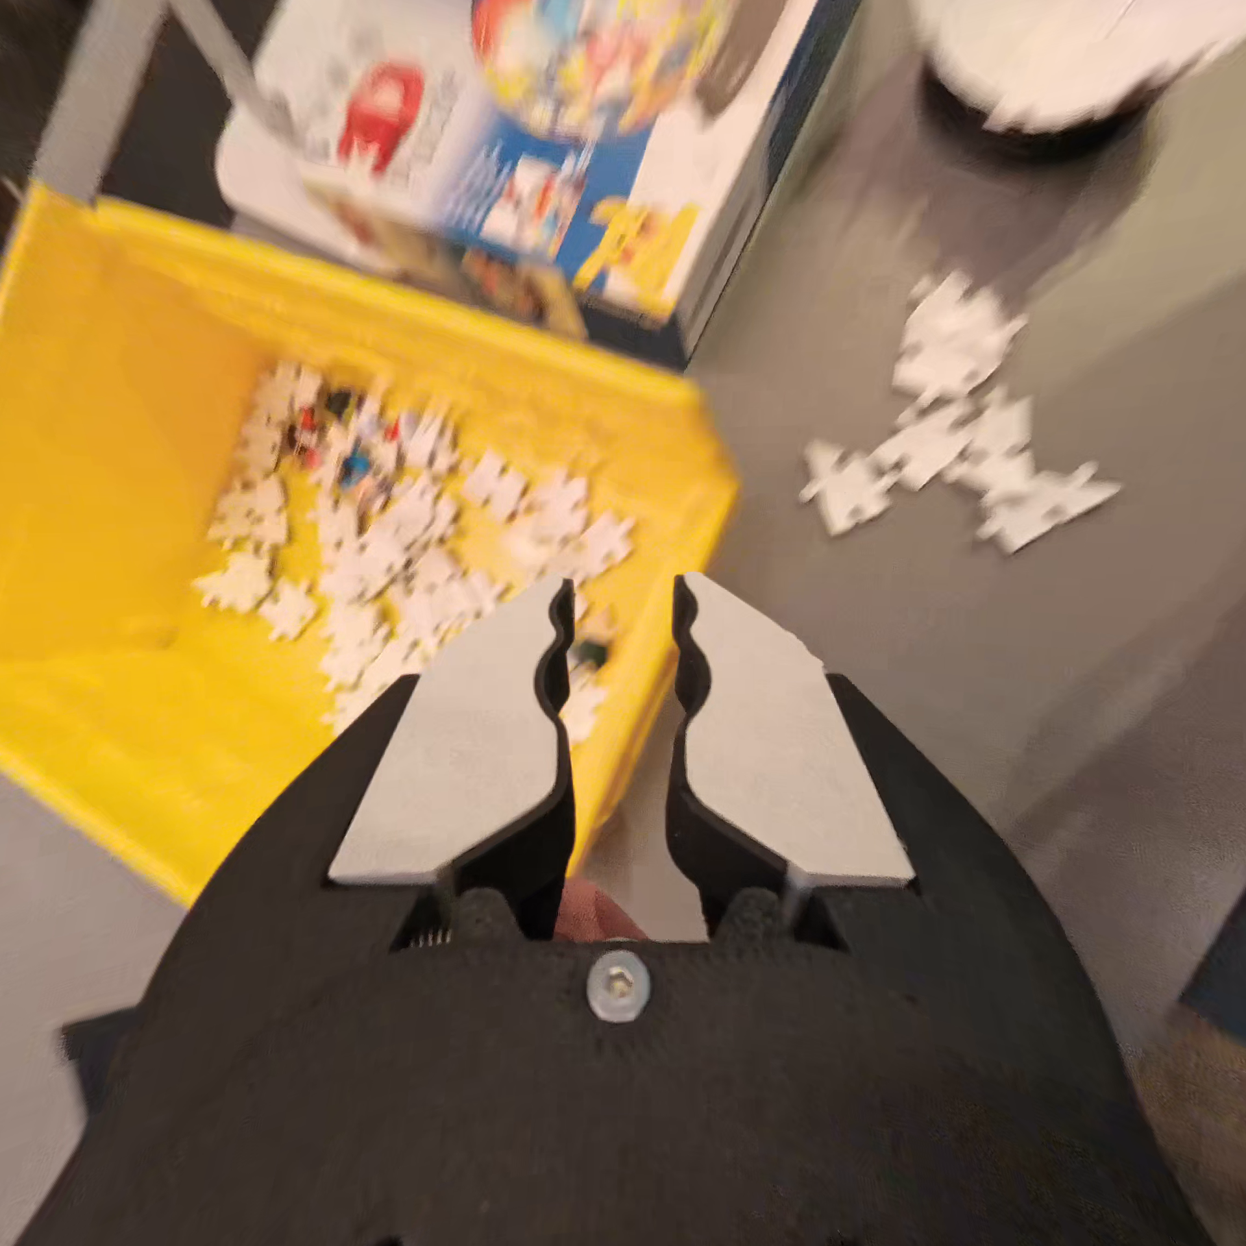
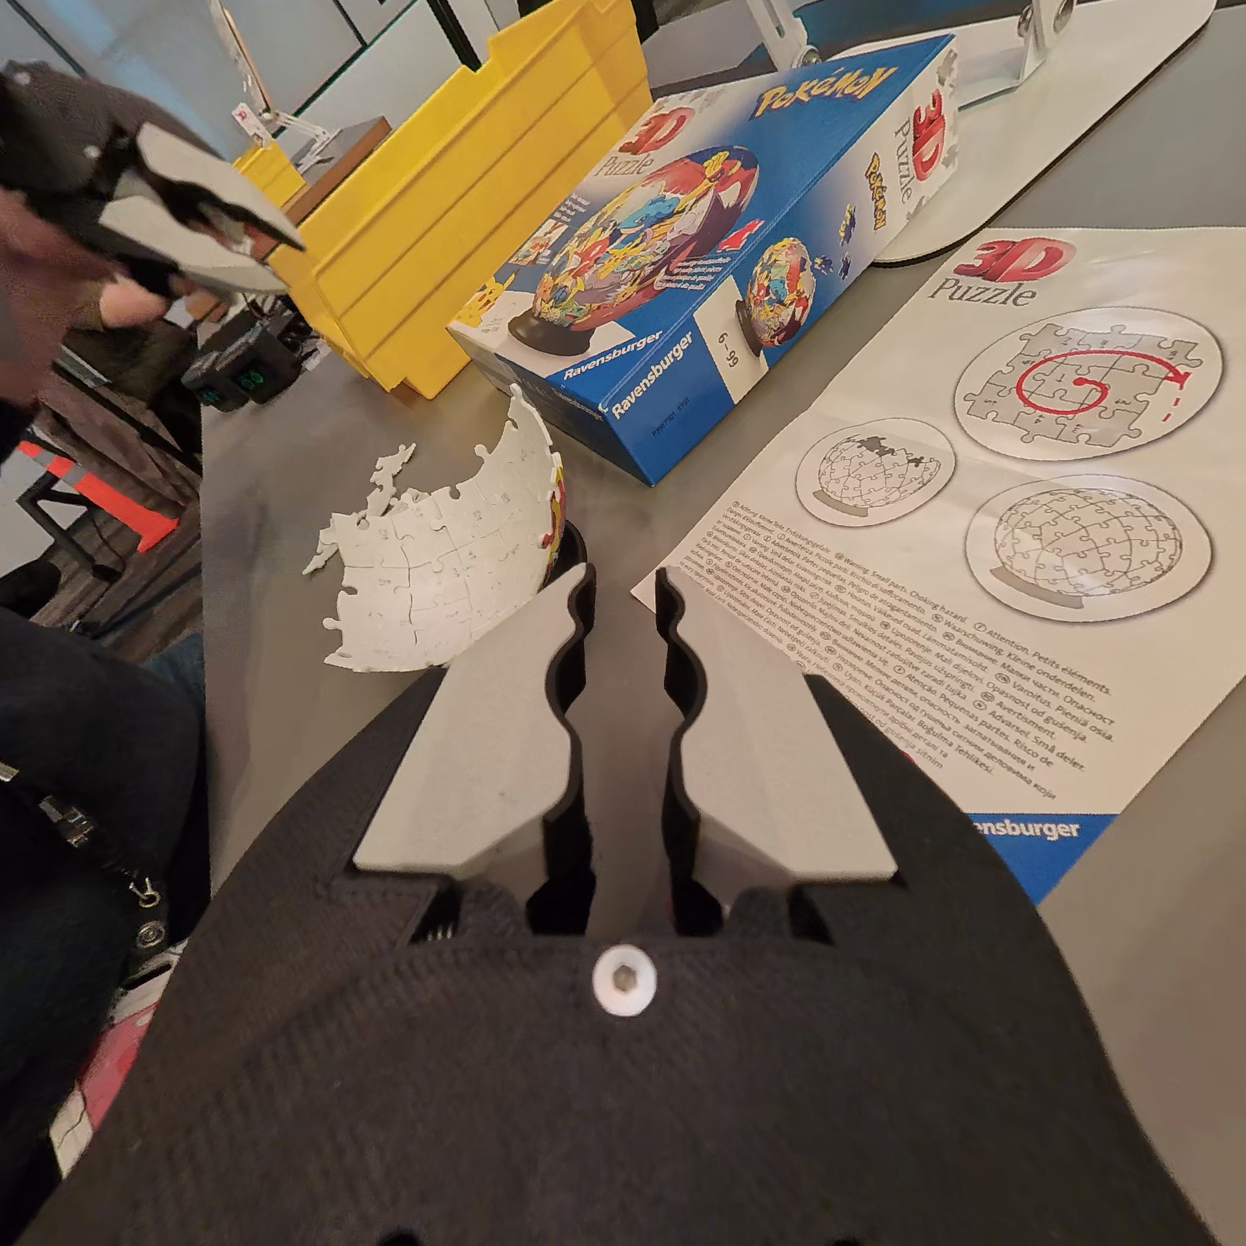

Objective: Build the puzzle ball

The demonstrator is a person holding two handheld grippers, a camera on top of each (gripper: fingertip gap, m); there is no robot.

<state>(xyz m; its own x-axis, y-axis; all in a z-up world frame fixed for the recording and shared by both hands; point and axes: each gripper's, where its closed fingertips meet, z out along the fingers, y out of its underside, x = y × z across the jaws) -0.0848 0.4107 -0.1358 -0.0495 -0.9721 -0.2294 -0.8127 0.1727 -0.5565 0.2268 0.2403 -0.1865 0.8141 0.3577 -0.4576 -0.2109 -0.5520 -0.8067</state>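
A part-built white puzzle ball shell (image 2: pixel 445 559) leans on a black stand (image 2: pixel 570 539), its printed side facing away. My right gripper (image 2: pixel 624 580) is open and empty, just in front of and right of the shell. My left gripper (image 1: pixel 624 593) is open and empty, held above the near right rim of a yellow bin (image 1: pixel 135 418) that holds several loose puzzle pieces (image 1: pixel 404 539). This view is blurred. It also shows in the right wrist view (image 2: pixel 290 266), raised at the upper left. A flat cluster of joined pieces (image 1: pixel 957 431) lies on the grey table.
The blue puzzle box (image 2: pixel 708 270) lies between the yellow bin (image 2: pixel 472 202) and a printed instruction sheet (image 2: pixel 1011 506). A white mat (image 2: pixel 1045 135) with a lamp base is at the far right. A person in dark clothing (image 2: pixel 81 742) is at the table's left edge. The left gripper's tips are roughly 35 cm from the right gripper's.
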